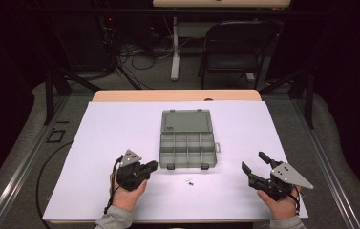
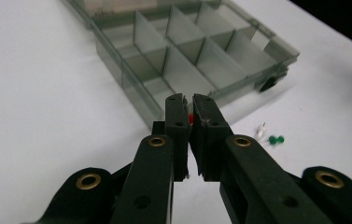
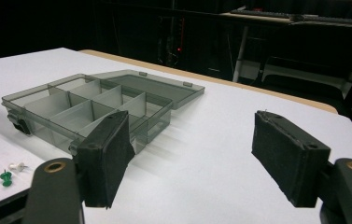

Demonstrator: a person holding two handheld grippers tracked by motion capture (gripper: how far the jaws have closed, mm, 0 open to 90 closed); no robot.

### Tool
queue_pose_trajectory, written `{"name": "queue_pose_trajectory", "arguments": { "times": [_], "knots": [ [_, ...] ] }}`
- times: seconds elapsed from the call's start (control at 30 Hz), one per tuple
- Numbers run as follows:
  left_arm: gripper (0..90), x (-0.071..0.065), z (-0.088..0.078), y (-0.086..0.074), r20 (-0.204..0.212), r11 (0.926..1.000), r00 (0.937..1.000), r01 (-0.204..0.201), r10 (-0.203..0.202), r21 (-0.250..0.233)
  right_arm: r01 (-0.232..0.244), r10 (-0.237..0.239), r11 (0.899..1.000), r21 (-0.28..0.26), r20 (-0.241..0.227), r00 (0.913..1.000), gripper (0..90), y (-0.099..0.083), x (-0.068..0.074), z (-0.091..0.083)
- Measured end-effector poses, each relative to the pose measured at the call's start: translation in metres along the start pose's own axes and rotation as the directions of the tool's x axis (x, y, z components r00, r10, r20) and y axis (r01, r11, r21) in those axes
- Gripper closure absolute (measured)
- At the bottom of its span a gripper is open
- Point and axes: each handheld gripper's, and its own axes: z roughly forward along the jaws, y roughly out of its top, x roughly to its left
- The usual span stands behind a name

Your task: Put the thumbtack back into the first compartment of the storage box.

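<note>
A dark room: a folding chair [image 1: 235, 50] and tangled cables [image 1: 134, 57] sit beyond the white-topped table [image 1: 120, 129].

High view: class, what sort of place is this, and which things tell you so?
Probably a lab or workshop bench set up for recording. A white sheet covers the table, loose cables trail on the floor behind, and a folding chair stands by another desk.

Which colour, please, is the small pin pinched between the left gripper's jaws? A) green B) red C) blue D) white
B: in the left gripper view a red pin shows between the nearly closed jaws of the left gripper, while the green pin and white pin lie on the table.
</note>
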Motion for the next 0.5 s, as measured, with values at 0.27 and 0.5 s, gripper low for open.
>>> {"name": "queue_pose_trajectory", "arguments": {
  "times": [0.27,0.5],
  "knots": [
    [85.1,-0.001,-0.005,0.032,0.013,0.9979,0.9997,-0.019,0.020,-0.062,0.004,-0.004,1.000,0.006,0.001,1.0000,27.7,0.000,0.001,0.001],
    [85.1,0.004,0.017,0.051,0.003,0.9985,0.9990,-0.044,0.044,-0.031,0.002,-0.002,1.000,0.008,0.003,1.0000,27.7,-0.001,0.001,0.001]
  ]
}}
